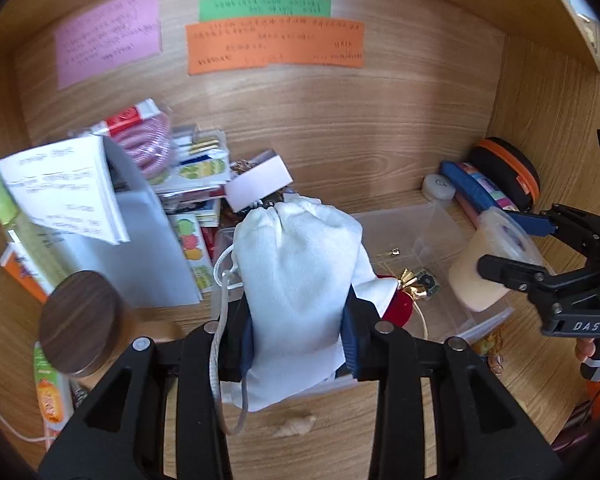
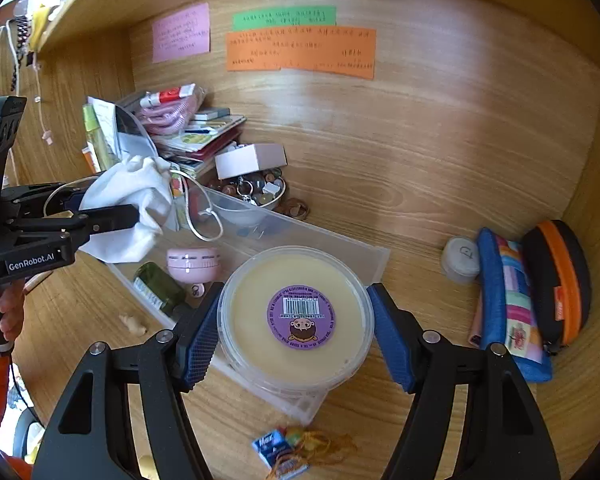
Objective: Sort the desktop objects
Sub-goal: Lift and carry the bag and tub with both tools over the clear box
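Note:
My left gripper point(image 1: 298, 332) is shut on a white drawstring pouch point(image 1: 296, 280) and holds it above the clear plastic organizer tray point(image 1: 432, 220). The pouch also shows in the right wrist view point(image 2: 128, 200), at the left, over the tray's far end. My right gripper point(image 2: 292, 336) is shut on a round cream-filled tub point(image 2: 296, 316) with a purple barcode sticker, held above the tray point(image 2: 364, 252). The tub shows in the left wrist view point(image 1: 492, 264) at the right. Inside the tray lie a pink round case point(image 2: 193, 265), a dark green bottle point(image 2: 158, 286) and gold trinkets point(image 1: 414, 282).
A pile of booklets and packets point(image 1: 188, 168) stands at the back left, with a white box point(image 2: 250, 160) on a bowl of coins point(image 2: 256, 194). A blue pencil case point(image 2: 508, 308), orange-black pouch point(image 2: 560, 284) and small round case point(image 2: 460, 260) lie right. A wooden-lidded jar point(image 1: 80, 322) stands near left.

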